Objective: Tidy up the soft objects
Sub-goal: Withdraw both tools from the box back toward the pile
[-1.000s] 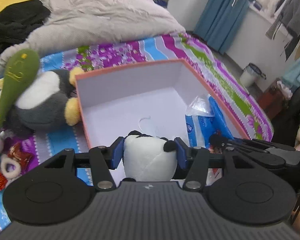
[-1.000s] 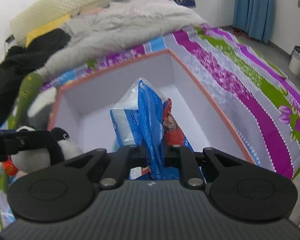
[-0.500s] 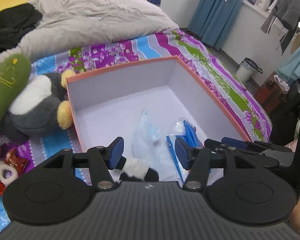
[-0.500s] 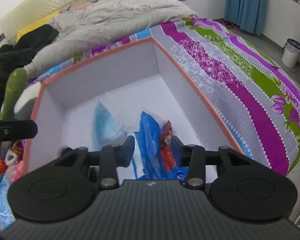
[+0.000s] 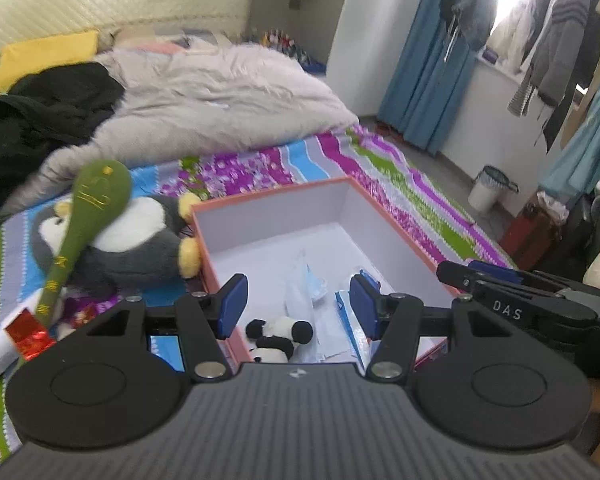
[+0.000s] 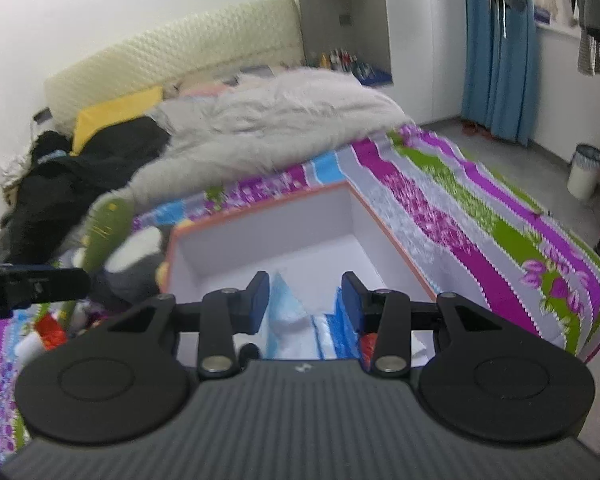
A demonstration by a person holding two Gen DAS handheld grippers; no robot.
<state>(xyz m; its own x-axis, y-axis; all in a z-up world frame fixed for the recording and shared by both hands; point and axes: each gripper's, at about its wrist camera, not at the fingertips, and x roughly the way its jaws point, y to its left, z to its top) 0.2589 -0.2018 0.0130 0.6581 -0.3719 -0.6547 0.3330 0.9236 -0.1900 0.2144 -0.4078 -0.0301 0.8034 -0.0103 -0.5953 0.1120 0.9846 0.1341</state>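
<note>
An orange-rimmed white box [image 5: 274, 196] [image 6: 260, 208] sits on the striped bedspread. Inside it lie a small panda plush [image 5: 278, 336] and blue-and-white tissue packs [image 5: 350, 320] [image 6: 296, 320]. My left gripper [image 5: 298, 306] hangs open above the box's near end, nothing between its blue pads. My right gripper [image 6: 304, 298] is open too, above the packs and clear of them; its side shows at the right of the left wrist view. A grey penguin plush [image 5: 132, 240] and a green plush club [image 5: 88, 220] lie left of the box.
A grey blanket [image 5: 204, 96], black clothes [image 5: 28, 120] and a yellow pillow [image 5: 40, 58] fill the head of the bed. Small red and white trinkets [image 5: 28, 332] lie at the near left. A white bin [image 5: 488, 190] stands on the floor by blue curtains.
Both grippers let go and rose: the left dropped the panda plush into the box, the right opened off the blue tissue pack, which now lies in the box.
</note>
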